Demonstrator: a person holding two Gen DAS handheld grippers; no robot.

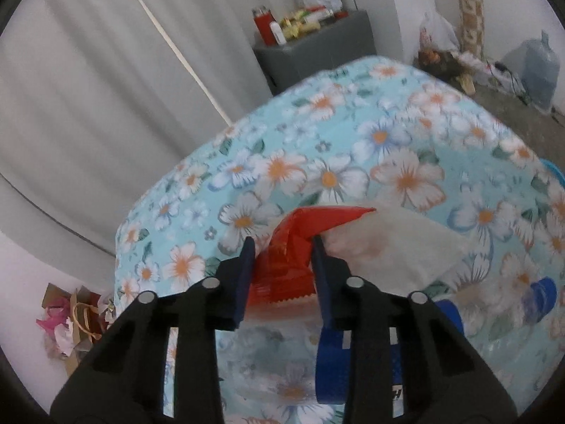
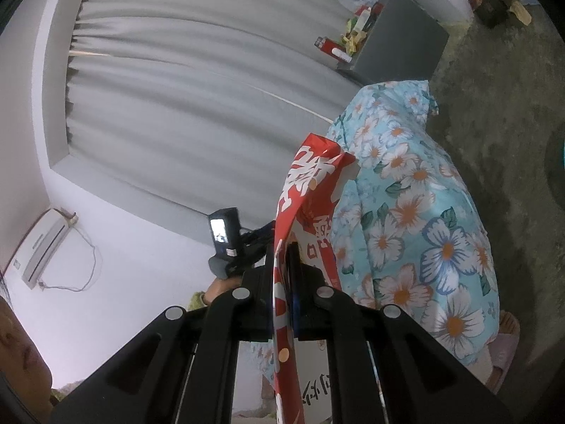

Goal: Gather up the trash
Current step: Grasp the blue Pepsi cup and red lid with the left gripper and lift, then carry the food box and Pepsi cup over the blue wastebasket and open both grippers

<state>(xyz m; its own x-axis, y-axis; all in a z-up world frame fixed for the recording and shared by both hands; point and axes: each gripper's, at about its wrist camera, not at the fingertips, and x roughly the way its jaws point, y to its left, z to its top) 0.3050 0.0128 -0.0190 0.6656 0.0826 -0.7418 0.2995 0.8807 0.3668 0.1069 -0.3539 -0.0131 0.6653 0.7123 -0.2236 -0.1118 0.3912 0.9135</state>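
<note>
On the flowered tablecloth (image 1: 317, 134) lies a crumpled red wrapper (image 1: 293, 236). My left gripper (image 1: 282, 247) points down at it, and its two blue fingers (image 1: 247, 275) press the wrapper's sides. A white tissue (image 1: 392, 247) lies just right of the wrapper, touching it. In the right wrist view my right gripper (image 2: 285, 252) is shut on the edge of a red bag with white characters (image 2: 310, 183), which it holds up beside the table (image 2: 423, 219). The left gripper's camera unit (image 2: 224, 233) and a hand show behind the bag.
A clear plastic bottle with a blue cap (image 1: 536, 300) lies on the cloth at the right. A grey cabinet (image 1: 317, 53) cluttered with bottles stands behind the table. A water jug (image 1: 540, 67) and paper bags (image 1: 70, 314) sit on the floor. A slippered foot (image 2: 505, 346) is beside the table.
</note>
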